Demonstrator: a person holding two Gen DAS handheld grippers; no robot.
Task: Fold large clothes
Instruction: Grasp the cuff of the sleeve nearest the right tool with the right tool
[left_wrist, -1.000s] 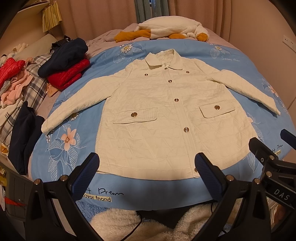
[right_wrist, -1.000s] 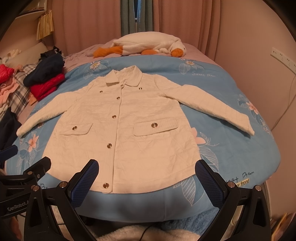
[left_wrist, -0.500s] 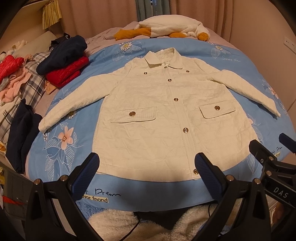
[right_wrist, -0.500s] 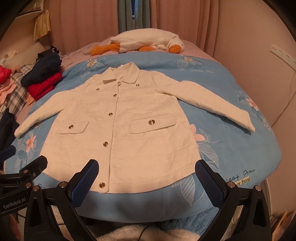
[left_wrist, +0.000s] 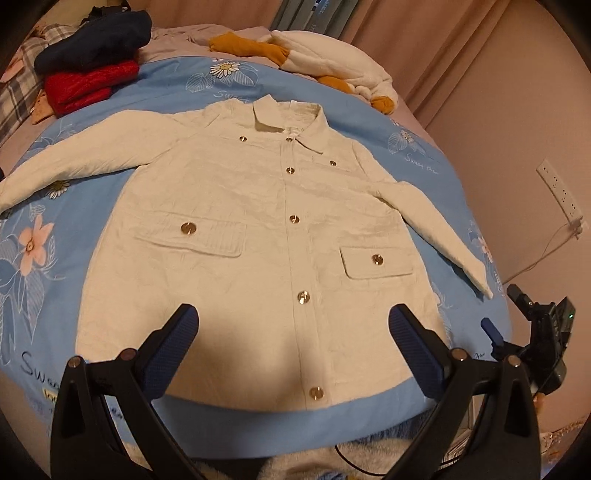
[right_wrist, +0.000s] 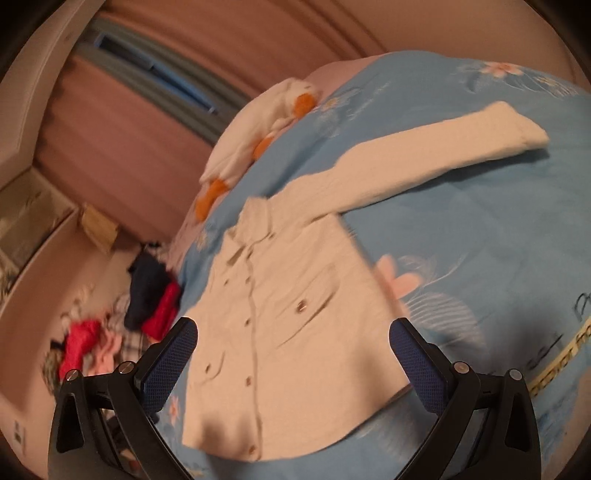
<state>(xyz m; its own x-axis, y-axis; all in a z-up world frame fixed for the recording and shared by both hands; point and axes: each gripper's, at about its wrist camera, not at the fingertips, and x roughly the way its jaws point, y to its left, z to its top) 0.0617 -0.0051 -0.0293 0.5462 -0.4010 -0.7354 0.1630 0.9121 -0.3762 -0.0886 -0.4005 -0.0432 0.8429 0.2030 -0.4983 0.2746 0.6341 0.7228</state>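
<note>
A cream quilted jacket (left_wrist: 258, 236) with gold buttons lies flat, front up, on a blue floral blanket (left_wrist: 44, 236), sleeves spread out to both sides. My left gripper (left_wrist: 293, 332) is open and empty, hovering over the jacket's hem. The jacket also shows, blurred and tilted, in the right wrist view (right_wrist: 280, 317), with its right sleeve (right_wrist: 443, 155) stretching away. My right gripper (right_wrist: 293, 347) is open and empty above the jacket's lower right part; it also appears at the right edge of the left wrist view (left_wrist: 535, 332).
Folded navy and red clothes (left_wrist: 92, 66) sit at the bed's far left. A white and orange plush (left_wrist: 325, 70) lies at the head of the bed. A wall socket with a cable (left_wrist: 561, 195) is on the right wall. More clothes (right_wrist: 88, 347) lie beyond the bed's left side.
Both grippers have moved forward over the jacket's hem. The right gripper has swung right and rolled, so its view is tilted and blurred. The jacket has not moved.
</note>
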